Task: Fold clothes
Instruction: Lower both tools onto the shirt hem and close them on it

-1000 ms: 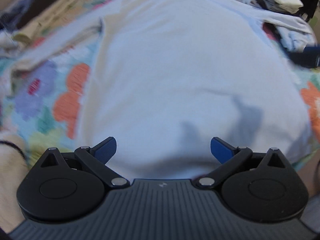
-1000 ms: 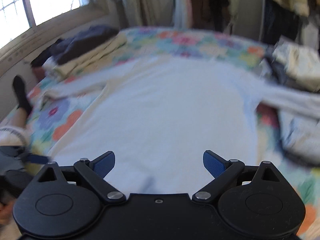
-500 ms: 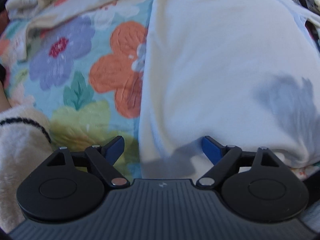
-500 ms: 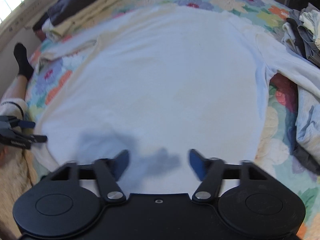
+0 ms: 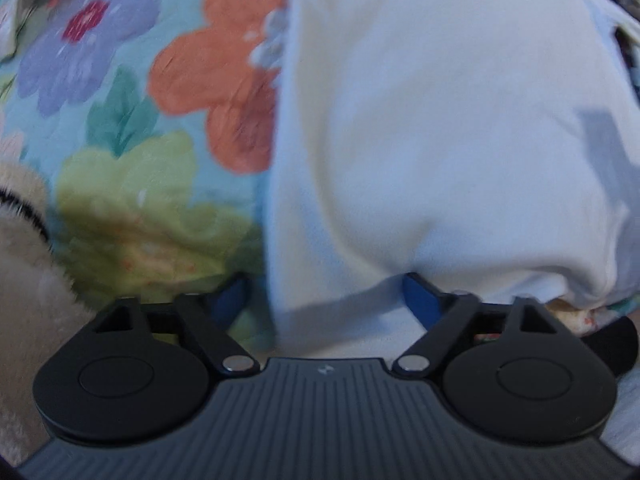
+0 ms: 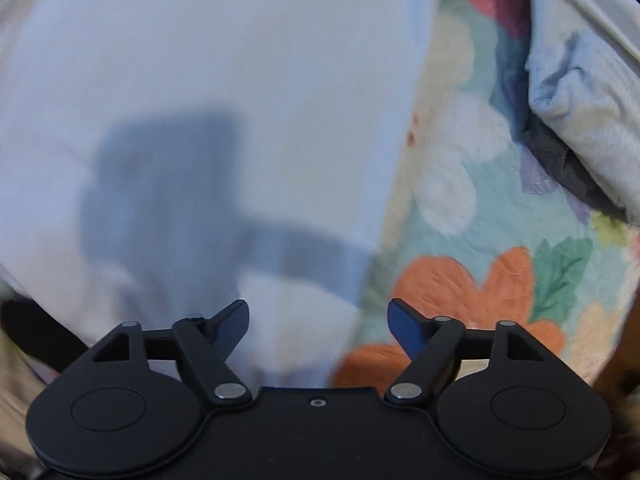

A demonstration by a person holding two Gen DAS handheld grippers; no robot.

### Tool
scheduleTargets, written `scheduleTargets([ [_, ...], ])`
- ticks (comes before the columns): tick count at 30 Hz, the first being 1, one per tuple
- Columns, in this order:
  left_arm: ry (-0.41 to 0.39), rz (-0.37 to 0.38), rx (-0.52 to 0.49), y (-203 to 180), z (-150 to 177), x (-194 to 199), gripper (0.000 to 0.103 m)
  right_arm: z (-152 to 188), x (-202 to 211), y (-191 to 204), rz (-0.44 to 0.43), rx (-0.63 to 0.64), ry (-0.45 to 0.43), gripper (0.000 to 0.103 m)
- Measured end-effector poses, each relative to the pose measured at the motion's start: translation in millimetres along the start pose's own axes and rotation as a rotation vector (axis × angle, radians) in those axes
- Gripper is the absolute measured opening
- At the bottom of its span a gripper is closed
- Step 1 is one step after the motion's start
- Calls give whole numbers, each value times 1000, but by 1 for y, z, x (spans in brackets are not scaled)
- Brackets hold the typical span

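A white long-sleeved shirt [image 5: 440, 120] lies spread flat on a floral bedspread [image 5: 140, 112]. My left gripper [image 5: 324, 296] is open, low over the shirt's near left hem corner, with the hem edge lying between its blue fingers. In the right wrist view the shirt [image 6: 220, 80] fills the left side. My right gripper [image 6: 318, 320] is open, low over the shirt's near right hem corner, with the side edge running between its fingers. Neither gripper holds cloth.
A fuzzy cream garment with a black stripe [image 5: 24, 240] is at the left. Crumpled pale blue and grey clothes [image 6: 580, 100] lie on the bedspread [image 6: 460, 280] to the right. The other gripper's black body [image 6: 36, 332] shows at the far left.
Both grippers have come down and closer to the shirt's near hem, the left one to the left corner and the right one to the right corner. Both stay open.
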State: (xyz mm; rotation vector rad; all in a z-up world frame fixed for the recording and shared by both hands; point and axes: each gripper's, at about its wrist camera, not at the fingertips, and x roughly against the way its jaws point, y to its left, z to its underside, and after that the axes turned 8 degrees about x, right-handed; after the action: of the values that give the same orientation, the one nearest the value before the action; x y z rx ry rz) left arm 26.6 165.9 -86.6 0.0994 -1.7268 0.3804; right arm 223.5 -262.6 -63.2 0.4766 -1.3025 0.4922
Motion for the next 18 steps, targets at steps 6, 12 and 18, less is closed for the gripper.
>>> scheduleTargets([
  [6,-50,1,-73,-12,6,1,55,-8,-33,5,-164,94,98,74],
  [12,-133,-43,-178,-32,12,7,12,-2,4,43,-136,317,-121,14],
  [18,-166,-118,-223,-53,7,11,8,-10,59,45,-53,375,-386,12],
])
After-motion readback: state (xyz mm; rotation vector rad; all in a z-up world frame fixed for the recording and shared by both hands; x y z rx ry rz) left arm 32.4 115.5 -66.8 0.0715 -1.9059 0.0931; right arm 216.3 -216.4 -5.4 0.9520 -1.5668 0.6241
